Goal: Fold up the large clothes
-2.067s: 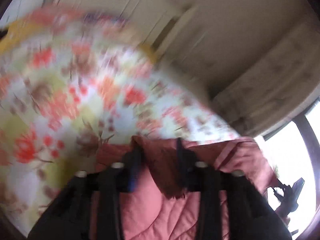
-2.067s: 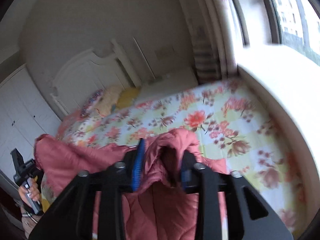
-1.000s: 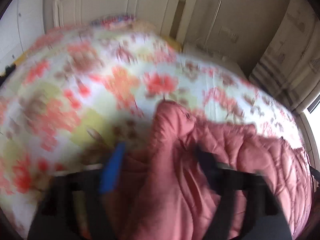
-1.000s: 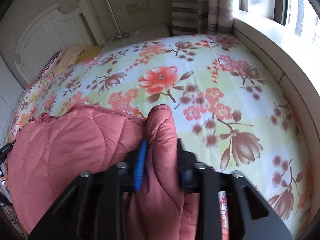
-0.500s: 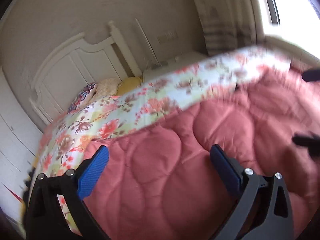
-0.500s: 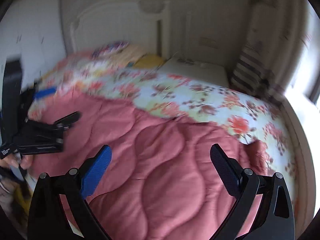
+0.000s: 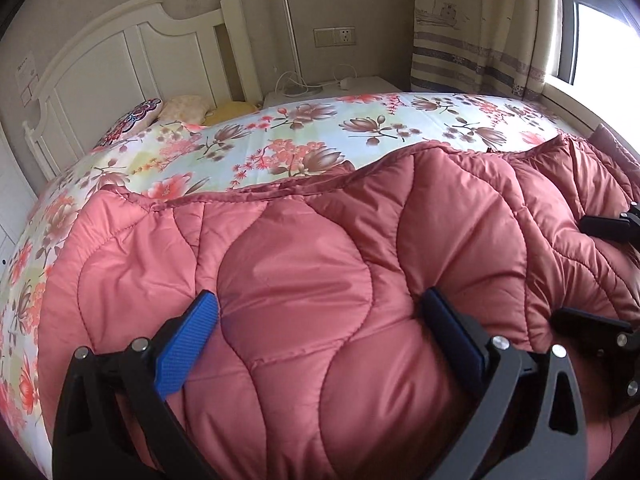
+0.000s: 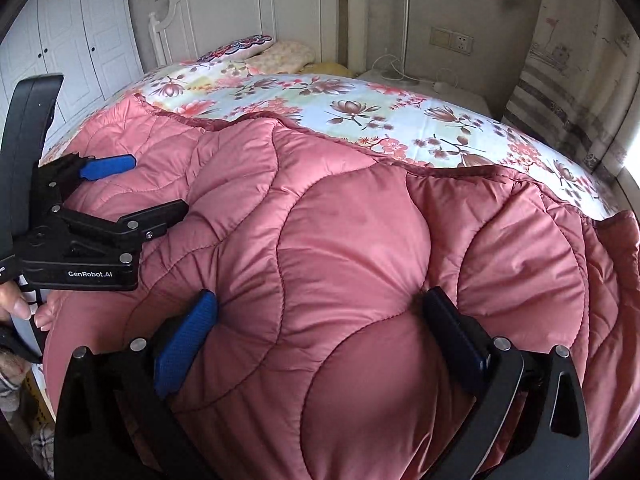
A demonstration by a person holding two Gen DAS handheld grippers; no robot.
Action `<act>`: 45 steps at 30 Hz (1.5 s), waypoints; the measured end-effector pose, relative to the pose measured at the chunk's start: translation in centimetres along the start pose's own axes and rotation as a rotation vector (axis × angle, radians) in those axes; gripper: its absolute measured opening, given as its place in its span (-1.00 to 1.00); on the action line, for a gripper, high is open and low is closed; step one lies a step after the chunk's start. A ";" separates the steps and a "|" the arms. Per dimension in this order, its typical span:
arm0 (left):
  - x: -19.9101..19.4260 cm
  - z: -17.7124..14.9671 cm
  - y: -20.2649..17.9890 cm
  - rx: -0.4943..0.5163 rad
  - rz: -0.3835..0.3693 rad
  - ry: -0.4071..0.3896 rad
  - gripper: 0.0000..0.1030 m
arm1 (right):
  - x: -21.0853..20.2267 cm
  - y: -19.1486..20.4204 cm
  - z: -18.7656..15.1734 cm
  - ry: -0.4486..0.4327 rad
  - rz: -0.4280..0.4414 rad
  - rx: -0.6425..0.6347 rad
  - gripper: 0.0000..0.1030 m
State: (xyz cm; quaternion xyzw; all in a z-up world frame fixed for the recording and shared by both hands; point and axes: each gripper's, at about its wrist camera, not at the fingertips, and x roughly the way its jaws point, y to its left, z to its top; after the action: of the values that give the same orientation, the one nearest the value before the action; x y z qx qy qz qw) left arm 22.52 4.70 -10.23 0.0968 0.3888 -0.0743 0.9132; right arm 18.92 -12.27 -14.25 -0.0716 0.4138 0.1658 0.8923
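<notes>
A large pink quilted garment (image 7: 320, 240) lies spread, puffy, over the near part of the bed. My left gripper (image 7: 320, 300) stands wide open just over it, a padded bulge between its blue pads and nothing gripped. In the right wrist view the same garment (image 8: 360, 240) fills the foreground. My right gripper (image 8: 320, 296) is still opening, its pads set apart on either side of a bulge without pinching it. The left gripper (image 8: 156, 184) shows at the left edge of that view, held by a hand (image 8: 16, 304). The right gripper (image 7: 588, 272) shows at the right edge of the left wrist view.
The floral bedsheet (image 7: 320, 136) shows bare beyond the garment's far hem. Pillows (image 7: 180, 108) lie against a white headboard (image 7: 120, 40). A nightstand (image 7: 332, 88) with a lamp stands by the curtain (image 7: 480, 20). White wardrobe doors (image 8: 60, 40) stand at the left.
Both grippers were shut on folds of the pink garment a second ago. They have let go, opened wide and rolled level, and the garment now lies flat on the bed.
</notes>
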 end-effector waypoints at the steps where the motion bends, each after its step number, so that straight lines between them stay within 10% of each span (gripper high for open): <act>1: 0.0 0.0 0.1 -0.001 -0.001 0.001 0.96 | 0.1 0.0 0.0 -0.002 0.001 0.002 0.91; 8: 0.2 0.2 0.0 -0.001 -0.004 0.005 0.96 | 0.5 -0.2 0.5 -0.005 -0.003 0.007 0.91; 16: 0.2 0.3 0.2 -0.012 -0.009 0.003 0.96 | -9.7 1.3 -0.5 -0.183 -0.255 -0.052 0.90; 20: 0.2 0.3 0.3 -0.012 -0.011 0.003 0.96 | -8.5 -3.7 -4.2 -0.108 -0.294 0.052 0.91; 25: 0.2 0.3 0.3 -0.012 -0.012 0.004 0.96 | -5.9 -8.0 -6.9 -0.085 -0.126 0.181 0.91; 32: 0.3 0.2 0.3 -0.014 -0.010 0.002 0.96 | -5.4 -8.5 -6.8 -0.045 -0.122 0.203 0.91; 36: 0.3 0.2 0.3 -0.018 -0.016 0.004 0.96 | -7.5 -7.3 -5.1 0.009 -0.211 0.177 0.90; 41: 0.2 0.3 0.3 -0.023 -0.022 0.004 0.96 | -11.0 -7.4 0.4 -0.204 -0.244 0.177 0.91; 45: 0.2 0.2 0.3 -0.023 -0.023 0.003 0.96 | -4.5 -10.6 2.9 -0.056 -0.197 0.253 0.91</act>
State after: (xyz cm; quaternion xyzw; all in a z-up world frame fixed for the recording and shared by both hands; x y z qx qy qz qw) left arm 22.87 4.96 -10.13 0.0818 0.3923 -0.0802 0.9127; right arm 22.00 -22.50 -9.04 0.0055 0.3974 0.0259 0.9173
